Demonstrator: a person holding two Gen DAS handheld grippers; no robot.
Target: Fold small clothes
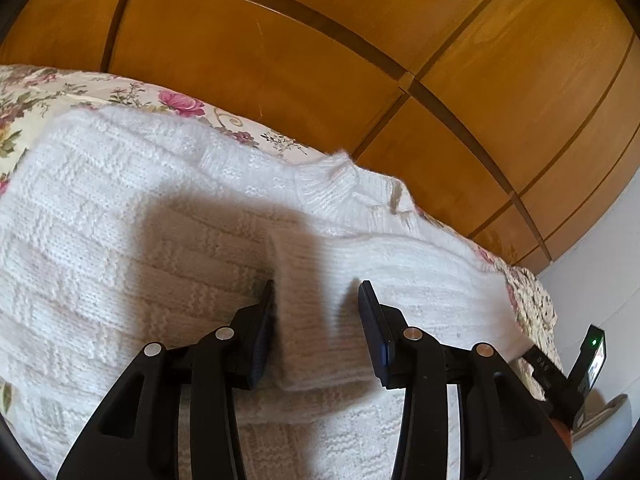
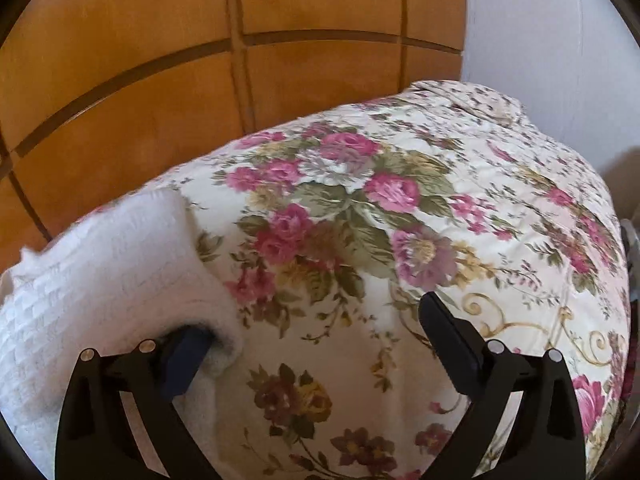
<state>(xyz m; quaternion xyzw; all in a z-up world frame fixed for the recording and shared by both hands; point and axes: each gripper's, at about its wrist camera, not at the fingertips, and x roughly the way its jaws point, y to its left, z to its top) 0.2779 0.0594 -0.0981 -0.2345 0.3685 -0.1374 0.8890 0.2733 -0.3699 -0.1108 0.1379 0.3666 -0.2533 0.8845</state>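
A white knitted sweater lies spread on the floral bedspread, with its ribbed collar at the far edge. One sleeve is folded across the body and runs between the fingers of my left gripper. Its jaws stand partly apart and do not pinch the knit. In the right wrist view my right gripper is wide open. Its left finger is tucked against the sweater's rolled edge, and its right finger hovers over the bedspread.
A wooden wardrobe stands close behind the bed. A white wall is at the right. A black device with a green light shows at the right edge of the left wrist view. The bedspread drops off at the bed's right edge.
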